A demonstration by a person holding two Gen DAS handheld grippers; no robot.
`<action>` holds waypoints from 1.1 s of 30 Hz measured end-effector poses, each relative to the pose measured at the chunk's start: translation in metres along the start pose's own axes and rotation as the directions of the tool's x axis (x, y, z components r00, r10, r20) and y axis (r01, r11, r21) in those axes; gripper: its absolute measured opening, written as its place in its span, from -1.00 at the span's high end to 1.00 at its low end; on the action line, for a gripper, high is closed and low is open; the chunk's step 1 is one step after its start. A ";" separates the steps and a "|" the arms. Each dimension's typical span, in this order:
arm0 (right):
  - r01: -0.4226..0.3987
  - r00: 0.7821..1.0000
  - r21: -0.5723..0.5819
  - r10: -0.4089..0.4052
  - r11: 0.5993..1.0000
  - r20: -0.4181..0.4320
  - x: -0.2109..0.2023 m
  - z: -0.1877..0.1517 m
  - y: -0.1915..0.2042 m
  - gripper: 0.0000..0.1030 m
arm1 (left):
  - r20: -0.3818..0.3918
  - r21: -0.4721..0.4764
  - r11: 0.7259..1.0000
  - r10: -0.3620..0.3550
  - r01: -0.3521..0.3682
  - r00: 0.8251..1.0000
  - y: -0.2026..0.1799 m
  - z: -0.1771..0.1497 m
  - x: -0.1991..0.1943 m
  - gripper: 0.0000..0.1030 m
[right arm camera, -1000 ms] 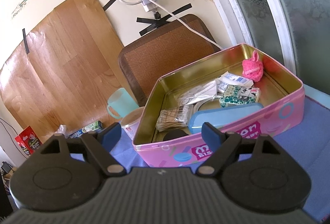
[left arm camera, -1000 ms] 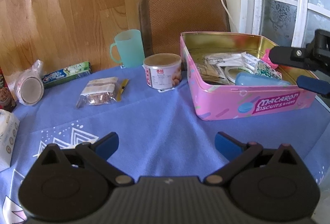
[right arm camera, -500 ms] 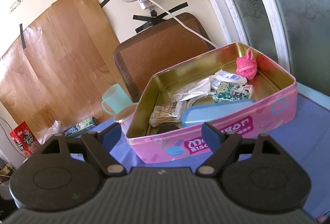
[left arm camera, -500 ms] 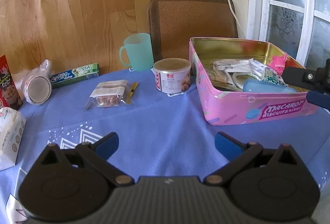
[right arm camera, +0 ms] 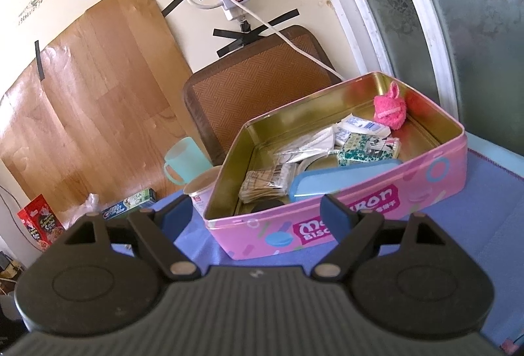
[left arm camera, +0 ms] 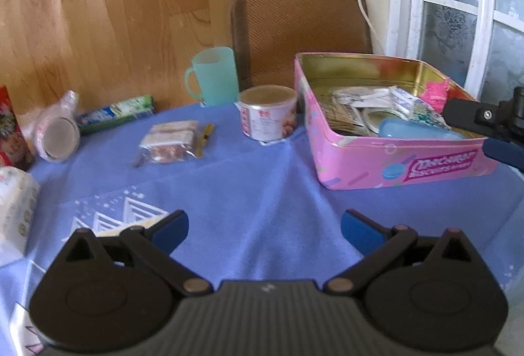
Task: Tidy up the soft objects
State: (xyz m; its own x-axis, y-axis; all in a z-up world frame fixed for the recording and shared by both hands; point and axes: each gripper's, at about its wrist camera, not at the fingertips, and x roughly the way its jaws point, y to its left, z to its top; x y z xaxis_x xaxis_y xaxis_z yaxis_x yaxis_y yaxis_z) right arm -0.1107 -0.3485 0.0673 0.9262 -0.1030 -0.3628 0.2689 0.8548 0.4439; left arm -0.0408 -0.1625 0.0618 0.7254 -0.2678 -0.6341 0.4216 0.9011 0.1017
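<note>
The pink fuzzy pouch [right arm camera: 390, 109] sits in the far corner of the pink tin [right arm camera: 376, 218], well beyond your right gripper [right arm camera: 255, 207], whose blue-tipped fingers [right arm camera: 334, 214] are spread wide and hold nothing. Your left gripper [left arm camera: 264, 229] is likewise released above the blue cloth-covered bench [left arm camera: 249, 192]. A blue oblong case [right arm camera: 340, 179], packets and sticks crowd the tin. Its side reads "Macaron Biscuits". Beside it stand a paper-lidded cup [left arm camera: 268, 116] and a mint plastic mug [left arm camera: 213, 75].

Open left gripper [left arm camera: 264, 226] w/ nothing, pink tin [left arm camera: 393, 159] right, prob. pink plush [left arm camera: 434, 90] inside
</note>
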 end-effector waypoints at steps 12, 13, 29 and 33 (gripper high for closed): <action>-0.003 1.000 0.012 0.003 1.000 -0.002 0.000 -0.002 -0.005 -0.69 | 0.000 0.023 0.999 0.025 -0.025 1.000 -0.003 0.001 0.001 -0.99; -0.002 1.000 0.014 0.002 1.000 -0.001 0.000 -0.002 -0.006 -0.69 | 0.001 0.024 0.999 0.025 -0.025 1.000 -0.004 0.001 0.001 -1.00; -0.003 1.000 0.028 0.003 1.000 -0.002 -0.001 -0.003 -0.009 -0.69 | -0.010 0.048 0.999 0.016 -0.015 1.000 -0.014 0.002 0.003 -0.99; -0.006 1.000 0.027 0.006 1.000 -0.005 0.000 -0.003 -0.011 -0.69 | -0.018 0.043 0.999 0.008 -0.007 1.000 -0.014 0.001 0.004 -0.99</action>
State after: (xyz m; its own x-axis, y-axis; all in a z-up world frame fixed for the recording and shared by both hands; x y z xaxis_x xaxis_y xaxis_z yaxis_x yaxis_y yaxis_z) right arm -0.1144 -0.3558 0.0600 0.9264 -0.0955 -0.3642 0.2707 0.8412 0.4680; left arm -0.0431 -0.1764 0.0584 0.7188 -0.2543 -0.6470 0.4391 0.8876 0.1389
